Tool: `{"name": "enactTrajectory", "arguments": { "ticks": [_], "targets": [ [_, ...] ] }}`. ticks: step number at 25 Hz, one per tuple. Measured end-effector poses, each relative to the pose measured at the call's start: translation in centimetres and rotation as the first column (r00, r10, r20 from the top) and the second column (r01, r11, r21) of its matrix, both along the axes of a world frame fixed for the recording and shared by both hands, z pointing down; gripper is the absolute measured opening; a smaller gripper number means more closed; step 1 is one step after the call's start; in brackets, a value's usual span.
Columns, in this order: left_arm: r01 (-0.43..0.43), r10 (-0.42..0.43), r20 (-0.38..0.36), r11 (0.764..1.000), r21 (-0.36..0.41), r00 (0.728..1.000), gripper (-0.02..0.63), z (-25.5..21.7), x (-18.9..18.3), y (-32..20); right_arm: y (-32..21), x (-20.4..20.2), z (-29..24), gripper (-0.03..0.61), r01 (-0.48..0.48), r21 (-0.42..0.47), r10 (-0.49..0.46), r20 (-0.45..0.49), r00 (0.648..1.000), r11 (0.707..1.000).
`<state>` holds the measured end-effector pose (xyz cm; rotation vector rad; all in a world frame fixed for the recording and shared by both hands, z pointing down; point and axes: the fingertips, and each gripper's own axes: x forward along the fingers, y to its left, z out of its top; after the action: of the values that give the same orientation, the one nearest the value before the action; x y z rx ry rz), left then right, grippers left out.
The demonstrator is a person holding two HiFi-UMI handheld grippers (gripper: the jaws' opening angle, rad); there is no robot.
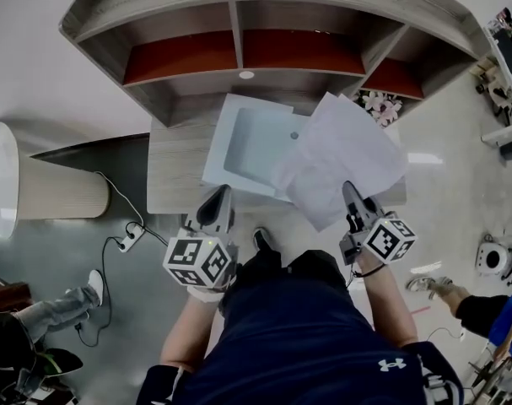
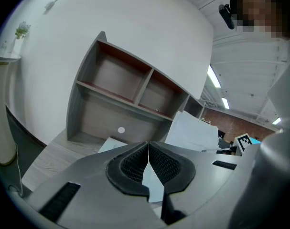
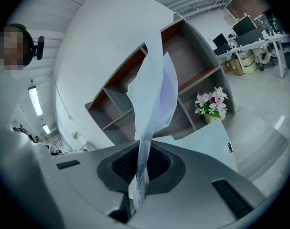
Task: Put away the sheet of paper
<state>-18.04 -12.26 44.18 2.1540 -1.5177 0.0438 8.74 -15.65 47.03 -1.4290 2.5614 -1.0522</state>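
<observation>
Several white sheets of paper [image 1: 344,154] hang in the air over the right end of the desk, pinched at their near corner by my right gripper [image 1: 354,205]. In the right gripper view the paper [image 3: 152,89] rises edge-on from between the closed pads [image 3: 142,149]. A shallow pale-blue tray [image 1: 247,146] lies on the desk just left of the sheets, which overlap its right edge. My left gripper [image 1: 215,209] hovers at the desk's near edge in front of the tray, its pads [image 2: 148,149] pressed together with nothing between them. From there the paper [image 2: 192,130] shows to the right.
A grey shelf unit [image 1: 239,40] with open compartments stands at the back of the desk [image 1: 171,175]. A flower pot [image 1: 380,106] sits at its right end. A beige cylinder [image 1: 45,188] stands left, with a cable and power strip [image 1: 129,241] on the floor.
</observation>
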Motion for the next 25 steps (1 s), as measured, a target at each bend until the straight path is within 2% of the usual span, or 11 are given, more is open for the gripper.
{"name": "enactTrajectory", "arguments": {
  "ticks": [7, 14, 21, 25],
  "targets": [
    [0.011, -0.011, -0.001, 0.999, -0.038, 1.0, 0.017, 1.5, -0.9, -0.2, -1.8, 0.1, 3.1, 0.015, -0.017, -0.083, 0.018, 0.012, 1.0, 0.996],
    [0.048, -0.047, 0.021, 0.997, -0.055, 0.999, 0.017, 2.0, -0.1, -0.2, -3.8, 0.4, 6.9, 0.015, 0.017, -0.197, 0.0, 0.085, 0.996, 0.98],
    [0.113, -0.11, 0.038, 0.991, -0.072, 0.993, 0.017, 2.4, 0.3, -0.5, -6.7, 1.6, 12.6, 0.015, 0.053, -0.336, -0.018, 0.105, 0.994, 0.94],
    [0.155, -0.152, 0.048, 0.985, -0.081, 0.987, 0.017, 2.6, -0.1, -0.3, -7.8, 1.9, 16.0, 0.015, 0.063, -0.423, -0.012, 0.123, 0.992, 0.904]
  ]
}}
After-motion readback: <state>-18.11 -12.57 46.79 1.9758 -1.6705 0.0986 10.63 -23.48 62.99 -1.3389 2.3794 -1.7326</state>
